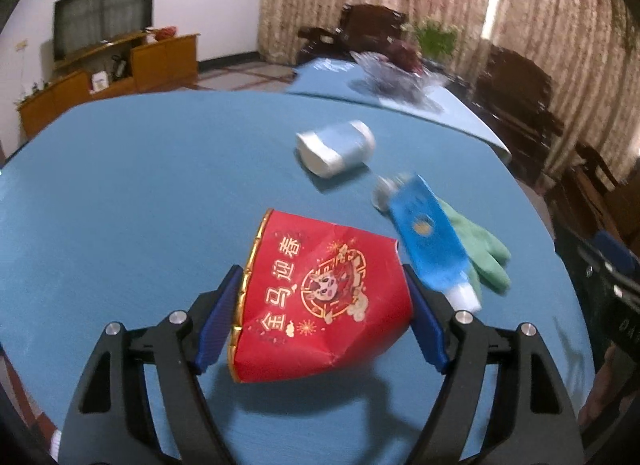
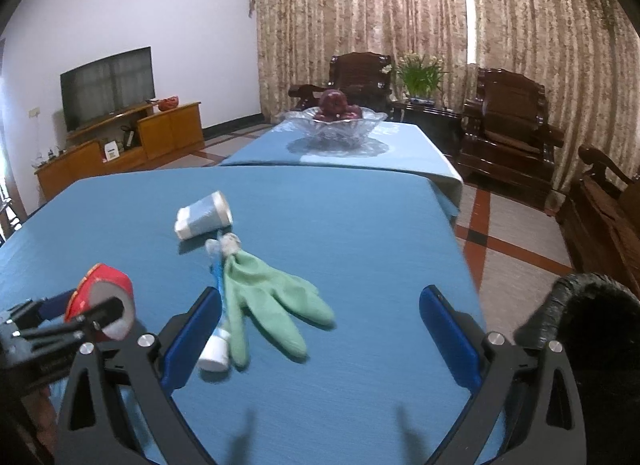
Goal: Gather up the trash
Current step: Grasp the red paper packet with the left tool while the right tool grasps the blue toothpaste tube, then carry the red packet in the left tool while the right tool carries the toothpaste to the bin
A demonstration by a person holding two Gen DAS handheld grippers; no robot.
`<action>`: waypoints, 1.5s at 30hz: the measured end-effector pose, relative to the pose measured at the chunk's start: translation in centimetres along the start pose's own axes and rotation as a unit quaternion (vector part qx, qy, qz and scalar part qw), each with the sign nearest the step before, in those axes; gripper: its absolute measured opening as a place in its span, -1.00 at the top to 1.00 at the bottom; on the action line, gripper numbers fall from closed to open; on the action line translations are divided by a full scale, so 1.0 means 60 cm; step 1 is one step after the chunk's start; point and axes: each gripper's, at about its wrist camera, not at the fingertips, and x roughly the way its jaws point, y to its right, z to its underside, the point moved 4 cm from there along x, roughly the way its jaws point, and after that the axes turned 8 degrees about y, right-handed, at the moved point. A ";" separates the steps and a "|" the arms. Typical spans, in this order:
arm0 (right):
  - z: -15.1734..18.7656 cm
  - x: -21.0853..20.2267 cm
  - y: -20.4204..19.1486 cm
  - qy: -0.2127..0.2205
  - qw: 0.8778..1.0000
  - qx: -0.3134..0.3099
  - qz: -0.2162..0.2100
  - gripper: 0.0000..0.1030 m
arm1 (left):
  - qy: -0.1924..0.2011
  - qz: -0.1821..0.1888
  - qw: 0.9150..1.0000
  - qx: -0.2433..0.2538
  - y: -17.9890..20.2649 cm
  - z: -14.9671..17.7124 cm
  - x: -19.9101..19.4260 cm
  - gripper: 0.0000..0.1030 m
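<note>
Left hand-held gripper (image 1: 320, 305) clamps red paper cup (image 1: 320, 301); right hand-held gripper (image 2: 320, 337) spread wide, level.

Two paper cups are counted, one red (image 1: 320, 297), one pale (image 1: 336, 149); one green glove (image 2: 272, 301); one blue tube (image 1: 430, 249); one glass fruit bowl (image 2: 334, 127).

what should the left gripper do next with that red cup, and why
Probably lift the red paper cup off the table and carry it toward the black bag at the right edge. The left gripper has its blue pads on both sides of the crushed cup, so the grasp looks made. The right gripper is open and empty above the green glove.
</note>
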 end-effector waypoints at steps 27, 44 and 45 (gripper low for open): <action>0.034 0.118 -0.136 -0.081 0.993 -0.021 -0.087 0.64 | 0.026 -0.049 0.998 -0.014 -0.103 -0.044 0.013 -0.45; 0.048 0.121 -0.151 -0.111 0.988 -0.035 -0.101 0.86 | 0.019 -0.045 0.999 -0.017 -0.099 -0.037 0.019 -0.45; 0.049 0.119 -0.152 -0.111 0.988 -0.033 -0.103 0.88 | 0.019 -0.045 0.999 -0.016 -0.098 -0.037 0.019 -0.45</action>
